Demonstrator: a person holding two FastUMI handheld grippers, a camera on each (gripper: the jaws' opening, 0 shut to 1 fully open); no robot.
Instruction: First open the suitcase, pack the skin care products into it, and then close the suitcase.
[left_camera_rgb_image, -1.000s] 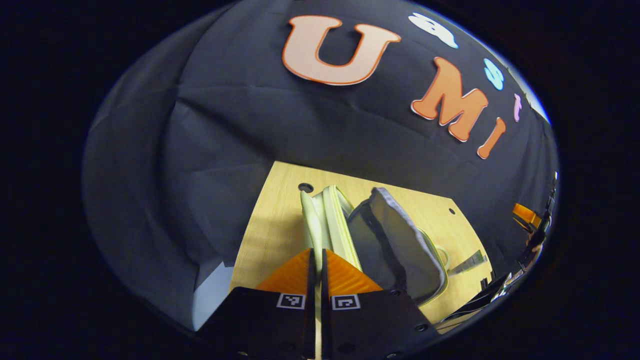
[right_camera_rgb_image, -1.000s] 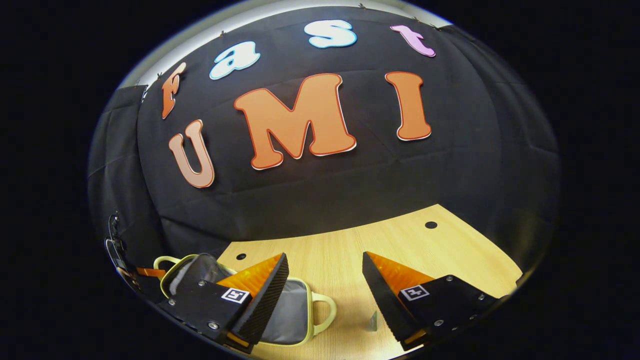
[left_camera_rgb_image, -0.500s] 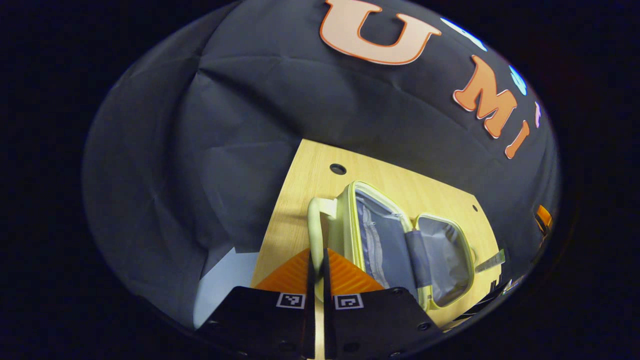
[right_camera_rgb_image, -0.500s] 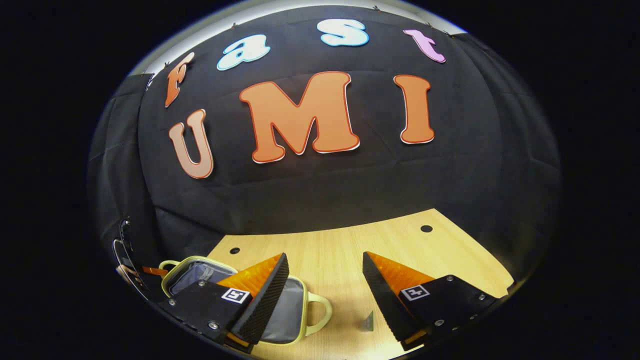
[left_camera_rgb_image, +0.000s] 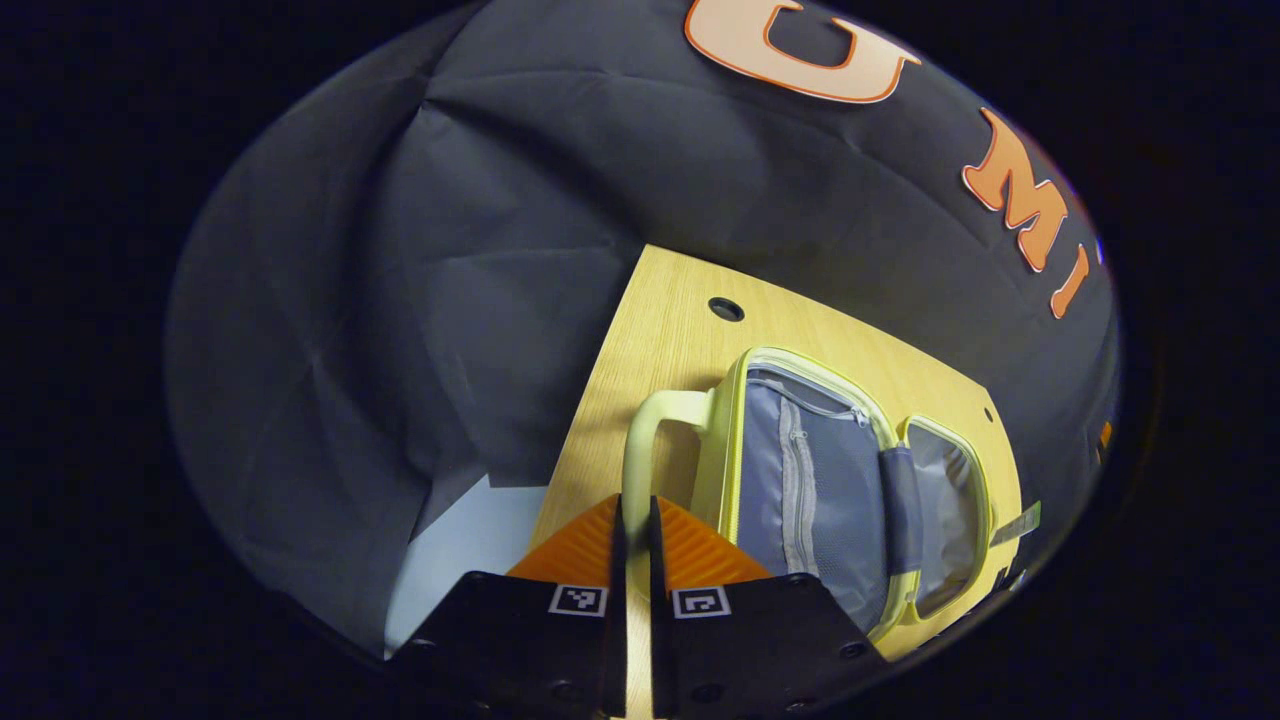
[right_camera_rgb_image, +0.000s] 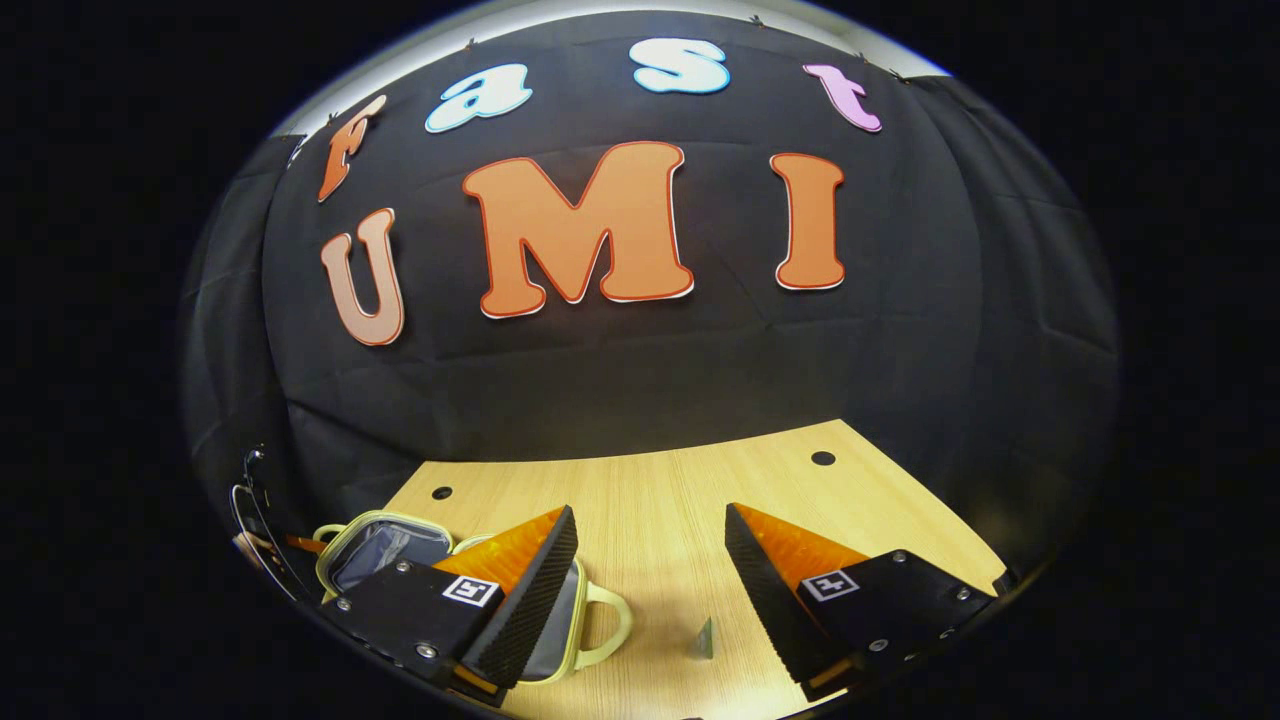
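While the left gripper (left_camera_rgb_image: 633, 520) pinches the suitcase (left_camera_rgb_image: 830, 480) handle (left_camera_rgb_image: 640, 450), right gripper (right_camera_rgb_image: 650, 560) fingers gape, hiding its edge.

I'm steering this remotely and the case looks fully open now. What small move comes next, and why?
Probably open the left gripper and let go of the handle. The suitcase lies spread flat on the table, both lined halves facing up, so opening looks done. The right gripper is open and holds nothing, ready to fetch a skin care item.
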